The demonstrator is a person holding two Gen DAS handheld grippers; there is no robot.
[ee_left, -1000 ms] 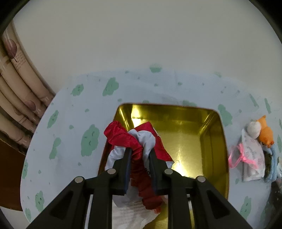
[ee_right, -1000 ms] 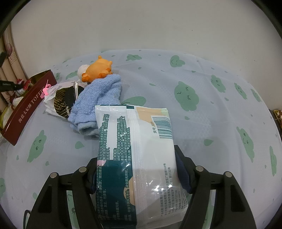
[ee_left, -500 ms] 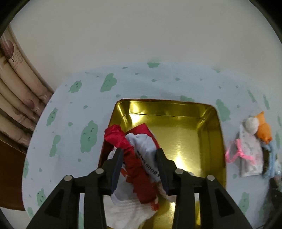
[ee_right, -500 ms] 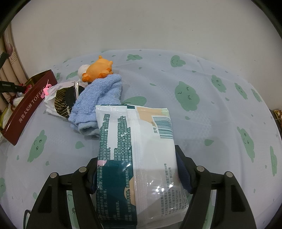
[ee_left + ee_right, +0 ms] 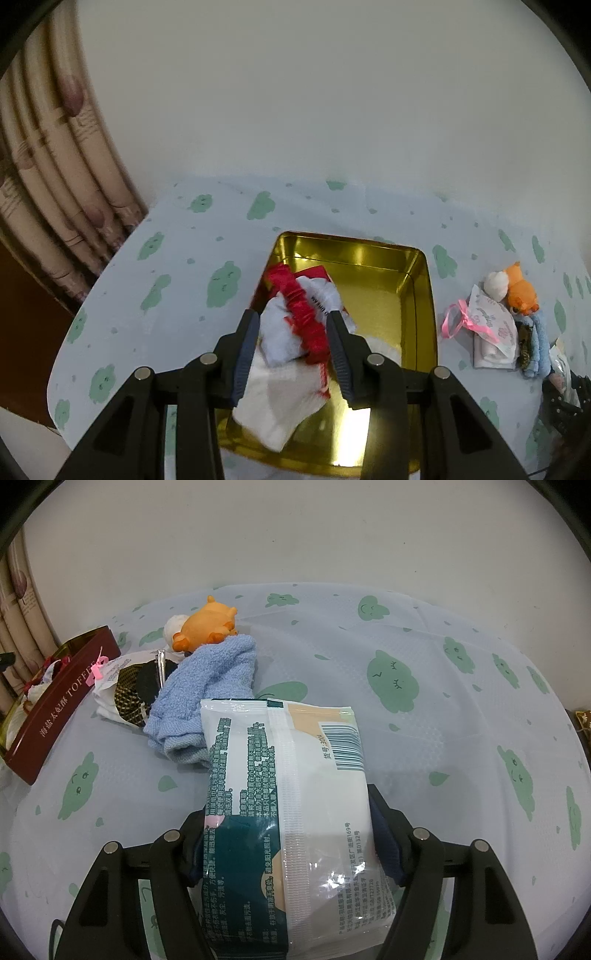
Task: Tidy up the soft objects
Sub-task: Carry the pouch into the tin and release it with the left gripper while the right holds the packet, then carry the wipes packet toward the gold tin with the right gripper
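My left gripper (image 5: pixel 293 321) stands open above the gold tin (image 5: pixel 421 280). A red-and-white cloth bundle (image 5: pixel 306 314) lies loose in the tin's left half on a white cloth (image 5: pixel 284 398), and neither pad touches it. In the right wrist view my right gripper (image 5: pixel 290 830) is shut on a pack of wet wipes (image 5: pixel 295 812) held just over the cloud-print tablecloth. Beyond the pack lie a blue towel (image 5: pixel 207 679), an orange plush toy (image 5: pixel 208 626) and a white pouch with a pink ribbon (image 5: pixel 495 328).
The tin's red outer wall (image 5: pixel 62 709) stands at the far left of the right wrist view. A dark patterned item (image 5: pixel 133 686) lies between it and the towel. Curtains (image 5: pixel 55 184) hang past the table's left edge, and a pale wall runs behind.
My left gripper opened and let go of the red-and-white bundle, then lifted and drew back from the tin. The right gripper and its pack have not moved.
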